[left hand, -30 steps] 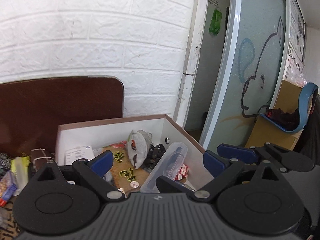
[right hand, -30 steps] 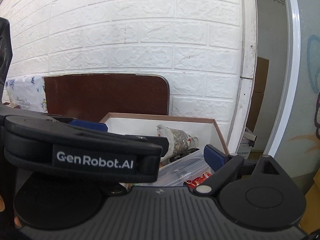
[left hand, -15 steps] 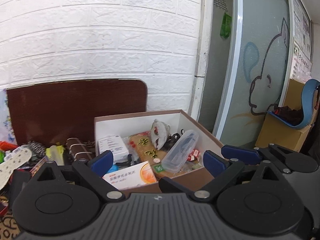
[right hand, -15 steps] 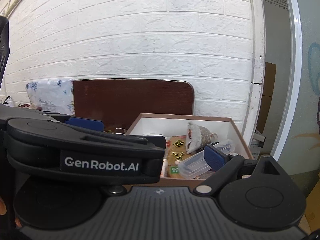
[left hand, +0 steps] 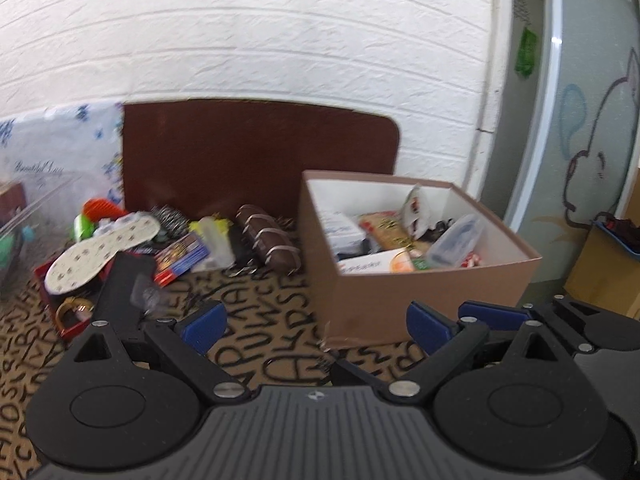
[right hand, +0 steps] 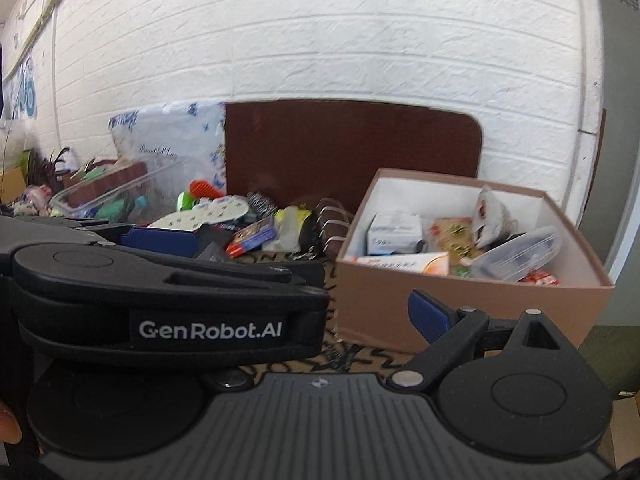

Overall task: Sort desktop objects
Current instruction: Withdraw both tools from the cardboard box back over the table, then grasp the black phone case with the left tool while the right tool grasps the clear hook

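1. The left claw (left hand: 314,322) is hanging released and empty just above the letter-printed tabletop (left hand: 280,304), its blue pads wide apart and nothing between them; it is sitting low in front of the cardboard box (left hand: 420,300), likely poised between that box and the loose clutter to choose the next piece.

2. The right claw (right hand: 430,316) is hovering alongside. One blue pad is showing clear, the other side is being blocked by the left tool's body crossing the right wrist view, but the wide gap suggests it is spread open and carrying nothing.

3. Just ahead, the cardboard box is standing on the right of the tabletop, open-topped and already taking in sorted goods: a white carton (right hand: 396,230), an orange-and-white packet (left hand: 376,264), a clear plastic case (left hand: 456,240) leaning against the far wall and a crumpled grey pouch (right hand: 490,216) propped upright.

4. To the left, unsorted things are lying heaped against the brown board (left hand: 256,156): a white insole (left hand: 100,252), a brown banded roll (left hand: 272,240) nearest the box, a colourful small book (left hand: 182,258), a yellow-and-white wrapper (left hand: 212,236) and an orange comb (left hand: 100,210).

5. Farther left, a clear bin (right hand: 108,192) is holding other items, apparently a second sorting place.
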`<move>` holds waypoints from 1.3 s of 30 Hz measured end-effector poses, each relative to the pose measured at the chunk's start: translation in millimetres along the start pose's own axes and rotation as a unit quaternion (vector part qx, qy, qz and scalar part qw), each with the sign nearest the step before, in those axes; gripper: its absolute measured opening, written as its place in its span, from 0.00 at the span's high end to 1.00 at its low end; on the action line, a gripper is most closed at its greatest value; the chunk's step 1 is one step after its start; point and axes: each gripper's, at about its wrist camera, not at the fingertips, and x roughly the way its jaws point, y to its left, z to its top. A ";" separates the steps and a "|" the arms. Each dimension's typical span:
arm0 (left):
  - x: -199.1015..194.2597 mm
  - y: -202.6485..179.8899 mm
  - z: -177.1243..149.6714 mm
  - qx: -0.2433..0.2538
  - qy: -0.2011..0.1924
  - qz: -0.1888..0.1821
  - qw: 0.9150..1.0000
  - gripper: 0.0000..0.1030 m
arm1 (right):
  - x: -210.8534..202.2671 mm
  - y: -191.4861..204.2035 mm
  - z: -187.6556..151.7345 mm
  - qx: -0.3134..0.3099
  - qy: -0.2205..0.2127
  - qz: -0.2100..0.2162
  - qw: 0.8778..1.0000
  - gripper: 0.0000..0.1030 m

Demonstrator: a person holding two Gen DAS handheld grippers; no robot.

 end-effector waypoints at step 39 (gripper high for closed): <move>80.1 206.2 -23.3 -0.156 0.049 0.094 0.982 0.36 | 200.9 93.1 -3.3 -0.011 0.044 0.128 0.991 0.16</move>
